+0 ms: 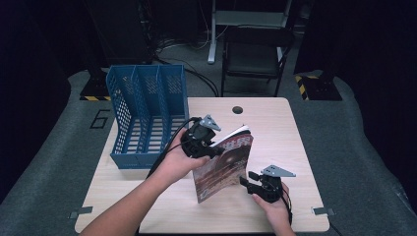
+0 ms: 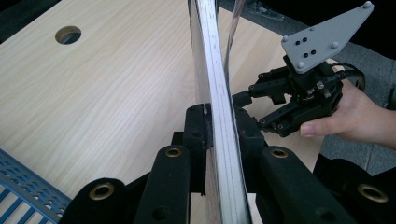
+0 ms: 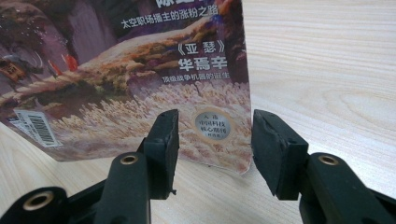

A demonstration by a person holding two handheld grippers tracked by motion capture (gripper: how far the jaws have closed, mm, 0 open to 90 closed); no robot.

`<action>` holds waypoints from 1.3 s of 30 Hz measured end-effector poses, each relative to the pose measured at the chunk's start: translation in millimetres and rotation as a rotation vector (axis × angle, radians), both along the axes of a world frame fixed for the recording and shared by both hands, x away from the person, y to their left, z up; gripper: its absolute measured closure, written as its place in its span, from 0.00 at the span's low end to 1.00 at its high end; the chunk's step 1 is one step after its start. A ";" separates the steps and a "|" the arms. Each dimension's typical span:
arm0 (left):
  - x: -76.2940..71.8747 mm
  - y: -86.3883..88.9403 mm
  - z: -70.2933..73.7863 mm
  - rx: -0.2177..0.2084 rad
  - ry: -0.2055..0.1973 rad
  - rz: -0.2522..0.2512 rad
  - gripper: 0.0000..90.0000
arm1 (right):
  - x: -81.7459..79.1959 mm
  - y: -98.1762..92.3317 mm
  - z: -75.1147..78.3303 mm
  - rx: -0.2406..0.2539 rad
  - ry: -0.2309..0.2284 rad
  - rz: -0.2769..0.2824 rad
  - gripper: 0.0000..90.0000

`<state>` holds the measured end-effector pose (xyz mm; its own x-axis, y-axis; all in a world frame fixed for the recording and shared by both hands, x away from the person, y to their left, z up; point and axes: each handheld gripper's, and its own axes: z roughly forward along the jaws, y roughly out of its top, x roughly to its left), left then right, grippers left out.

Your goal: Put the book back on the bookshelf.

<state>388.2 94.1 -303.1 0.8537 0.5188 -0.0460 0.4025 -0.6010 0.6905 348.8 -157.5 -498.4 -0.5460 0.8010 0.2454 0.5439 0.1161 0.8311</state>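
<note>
Left tongs [image 2: 219,135] hide magazine's [image 1: 223,167] lower spine

Left black two-jaw gripper [image 1: 209,142]: being held in the left hand [image 1: 176,160], forearm reaching in from the lower left, jaws pinching tight on the upper edge of the glossy illustrated magazine [image 1: 225,164].

Right black two-jaw gripper [image 1: 248,179]: being held low in the right hand [image 1: 275,201], jaws standing parted, pads gripping nothing.
</note>
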 end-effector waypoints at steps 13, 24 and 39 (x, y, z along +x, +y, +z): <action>0.4 -0.9 1.3 0.014 0.003 0.000 0.91 | -0.2 -0.4 0.0 0.000 0.001 -0.002 0.57; 1.4 -2.8 4.8 0.050 0.007 -0.010 0.92 | -0.1 -1.3 0.1 0.000 0.002 -0.007 0.57; 1.4 6.4 16.4 0.072 -0.039 0.026 0.92 | 0.0 -2.5 0.8 -0.002 0.000 -0.015 0.57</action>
<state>389.5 100.5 -286.7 0.8403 0.5415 0.0254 0.3919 -0.6392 0.6616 348.7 -160.0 -497.6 -0.5341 0.8095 0.2436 0.5454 0.1098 0.8310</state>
